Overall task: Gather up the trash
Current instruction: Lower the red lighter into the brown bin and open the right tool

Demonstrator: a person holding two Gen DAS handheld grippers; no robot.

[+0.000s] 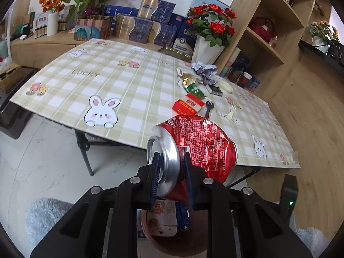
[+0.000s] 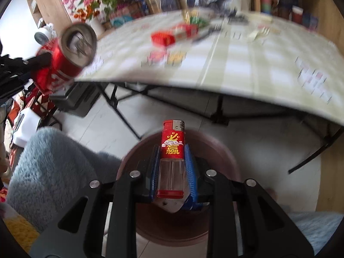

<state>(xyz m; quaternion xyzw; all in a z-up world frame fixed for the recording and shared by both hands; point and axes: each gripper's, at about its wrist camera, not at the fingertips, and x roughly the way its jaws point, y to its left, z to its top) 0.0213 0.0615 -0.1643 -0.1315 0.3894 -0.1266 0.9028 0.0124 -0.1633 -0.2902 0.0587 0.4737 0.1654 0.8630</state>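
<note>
My left gripper (image 1: 171, 167) is shut on a crushed red cola can (image 1: 197, 146), held off the table's near edge above a brown round bin (image 1: 172, 243) on the floor. The can also shows at the left of the right wrist view (image 2: 68, 49). My right gripper (image 2: 172, 161) is shut on a red lighter (image 2: 173, 148) with a clear lower half, held above the same bin (image 2: 221, 150). More trash lies on the table: red packets (image 1: 187, 105), a green and gold wrapper (image 1: 192, 86), crumpled paper (image 1: 204, 71), a black fork (image 1: 208, 107).
The table (image 1: 129, 86) has a green checked cloth with rabbits. Boxes and flower pots (image 1: 208, 38) stand at its far side. A wooden shelf (image 1: 268, 32) stands at the right. A grey fluffy rug (image 2: 53, 172) lies beside the bin. The bin holds cartons (image 1: 165, 217).
</note>
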